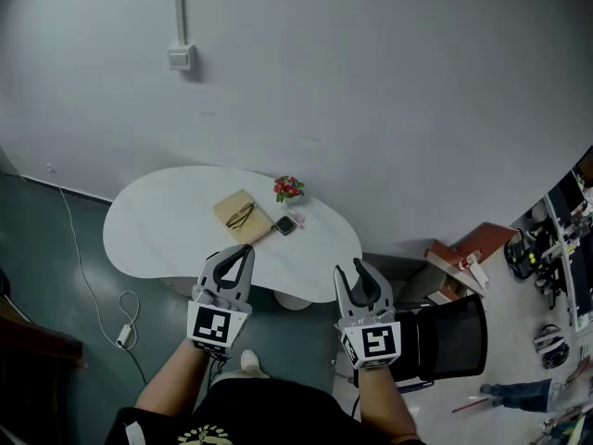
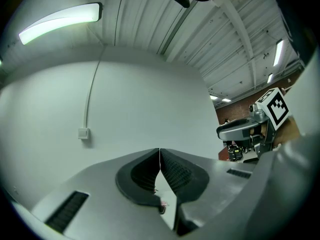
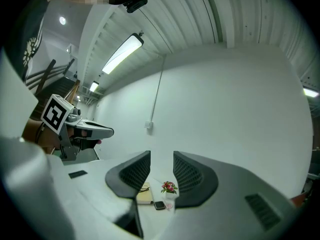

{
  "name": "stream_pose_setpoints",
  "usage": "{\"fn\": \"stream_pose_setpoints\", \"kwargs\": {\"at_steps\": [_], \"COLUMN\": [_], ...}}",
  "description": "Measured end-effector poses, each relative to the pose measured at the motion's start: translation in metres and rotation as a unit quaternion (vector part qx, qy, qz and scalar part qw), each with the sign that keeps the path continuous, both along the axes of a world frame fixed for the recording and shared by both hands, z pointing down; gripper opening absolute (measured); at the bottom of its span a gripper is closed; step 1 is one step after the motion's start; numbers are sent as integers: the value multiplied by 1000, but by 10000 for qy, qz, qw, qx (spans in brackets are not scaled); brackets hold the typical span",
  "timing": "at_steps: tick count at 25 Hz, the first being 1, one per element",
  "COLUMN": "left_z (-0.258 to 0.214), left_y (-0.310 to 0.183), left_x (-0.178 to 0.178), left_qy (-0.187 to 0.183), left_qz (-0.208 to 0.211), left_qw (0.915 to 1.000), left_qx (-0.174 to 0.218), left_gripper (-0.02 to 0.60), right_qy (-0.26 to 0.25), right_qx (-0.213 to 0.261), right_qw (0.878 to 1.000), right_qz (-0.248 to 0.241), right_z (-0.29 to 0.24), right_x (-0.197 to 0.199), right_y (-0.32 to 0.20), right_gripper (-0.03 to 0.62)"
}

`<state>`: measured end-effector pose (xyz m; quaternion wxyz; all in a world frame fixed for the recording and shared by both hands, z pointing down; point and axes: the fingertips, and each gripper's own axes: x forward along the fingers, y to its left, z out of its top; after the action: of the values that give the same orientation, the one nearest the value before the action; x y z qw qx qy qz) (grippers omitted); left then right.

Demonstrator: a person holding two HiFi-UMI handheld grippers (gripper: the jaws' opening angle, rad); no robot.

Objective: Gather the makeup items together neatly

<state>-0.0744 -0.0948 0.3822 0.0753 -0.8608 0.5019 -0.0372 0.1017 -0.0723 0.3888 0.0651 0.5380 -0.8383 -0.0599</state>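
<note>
On the far wall to the left sits a small switch box [image 1: 181, 58]. Below it stands a white table [image 1: 157, 225] with the makeup things bunched near its far right part. Leftmost of these is a flat tan pouch [image 1: 244, 217] with a thin dark item lying on top, too small to name. Just right of it stands a little pot of red flowers [image 1: 288, 189]. A small dark case [image 1: 284, 224] lies at the pouch's right corner, touching it or nearly so. The left gripper [image 1: 239, 260] hangs at the near edge of the table with its jaws pressed together and nothing between them. The right gripper [image 1: 352, 272] hovers to the right of it, off the table's edge, with its jaws parted and empty. Both are well short of the items. A black chair [image 1: 449, 336] stands at the near right. The pouch looks soft and light, so it would likely sag if pinched at one corner; a grip along a long edge seems safer. The dark case appears hard, smooth and thin, likely to slip, and is best taken across its two sides. The flower pot looks easy to tip and should be kept clear of.
</note>
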Motion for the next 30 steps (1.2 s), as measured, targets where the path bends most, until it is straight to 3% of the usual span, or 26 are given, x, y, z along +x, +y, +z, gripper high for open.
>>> {"fn": "stream_pose_setpoints", "kwargs": {"at_steps": [9,15,30], "left_z": [-3,3,26], "left_y": [-50,-70,-106], "left_x": [-29,-48,-28], "left_qy": [50,29,-36], "left_qz": [258,382,537], "left_qw": [9995,9993,9984], "left_qx": [148,42,-168], "left_gripper": [23,23,23], "right_qy": [29,65,11], "right_qx": [50,101,-411], "right_qw": [9999,9997,9989], "right_qz": [126,212,245], "right_z": [-4,-5,40], "right_x": [-39,-61,-43], "right_y": [-52,-71,-121], "right_gripper": [150,150,150]}}
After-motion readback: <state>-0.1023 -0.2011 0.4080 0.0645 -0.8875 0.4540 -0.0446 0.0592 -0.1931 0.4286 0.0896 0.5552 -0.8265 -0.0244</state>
